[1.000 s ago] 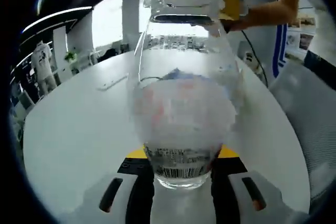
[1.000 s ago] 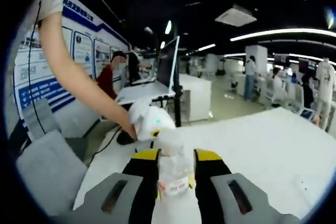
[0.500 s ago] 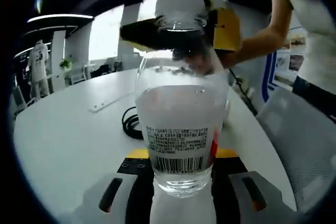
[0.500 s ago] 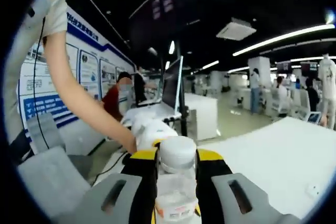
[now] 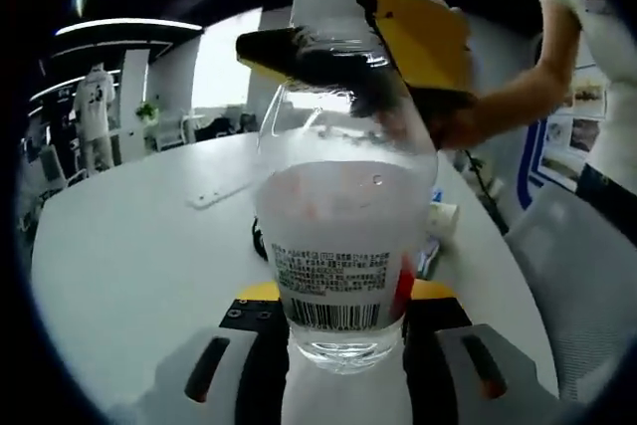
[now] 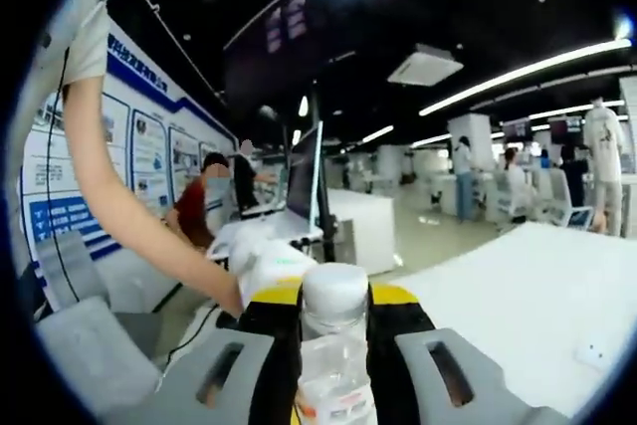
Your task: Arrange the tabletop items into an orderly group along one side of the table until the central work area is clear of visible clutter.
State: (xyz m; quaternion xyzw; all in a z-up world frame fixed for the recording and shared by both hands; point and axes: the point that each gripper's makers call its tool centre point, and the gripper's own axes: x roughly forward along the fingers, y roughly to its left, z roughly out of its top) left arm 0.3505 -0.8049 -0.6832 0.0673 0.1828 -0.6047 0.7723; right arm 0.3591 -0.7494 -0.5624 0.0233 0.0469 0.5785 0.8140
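A clear plastic water bottle (image 5: 343, 236) with a white label and barcode stands between the jaws of my left gripper (image 5: 343, 345), which is shut on its base. My right gripper (image 5: 383, 47), yellow and black, comes in from the upper right and is clamped on the bottle's white cap. In the right gripper view that cap (image 6: 334, 296) sits between the jaws of my right gripper (image 6: 334, 330), with the neck of the bottle below it. The white round table (image 5: 129, 256) lies behind the bottle.
A black cable coil (image 5: 261, 241), a white power strip (image 5: 224, 196) and small items (image 5: 438, 226) lie on the table. Grey chairs (image 5: 577, 276) (image 6: 80, 345) stand by its edge. A person's arm (image 6: 129, 206) with a white-gloved hand (image 6: 269, 261) reaches down at the left.
Both views have swung upward as the hands moved. The bottle stays held at base and cap, and the right gripper now looms larger over it in the left gripper view.
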